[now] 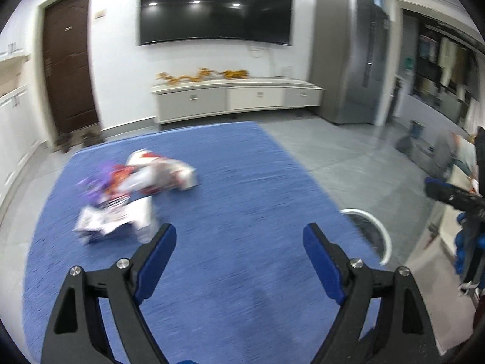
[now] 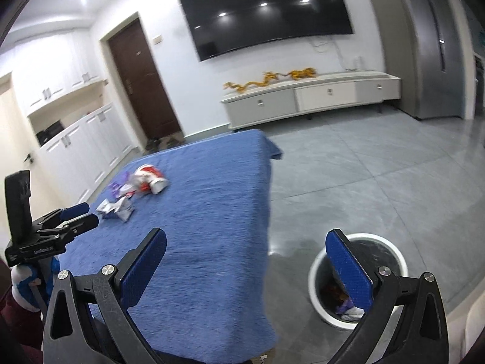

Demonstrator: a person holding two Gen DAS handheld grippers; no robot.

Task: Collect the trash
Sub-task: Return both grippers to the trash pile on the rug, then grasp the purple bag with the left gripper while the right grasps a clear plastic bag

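Note:
A pile of crumpled wrappers (image 1: 127,194), red, white and purple, lies on the blue-covered table (image 1: 230,182); it also shows in the right wrist view (image 2: 133,189). My left gripper (image 1: 239,236) is open and empty above the table, to the right of and nearer than the pile. It also shows at the left of the right wrist view (image 2: 79,214). My right gripper (image 2: 245,245) is open and empty over the table's right edge. A white bin (image 2: 315,276) stands on the floor below, with some trash inside. Its rim shows in the left wrist view (image 1: 380,227).
A low white TV cabinet (image 1: 236,95) stands at the far wall under a wall TV (image 1: 215,6). A brown door (image 1: 68,60) is at the left, a grey fridge (image 1: 348,60) at the right. Grey tile floor (image 2: 379,176) surrounds the table.

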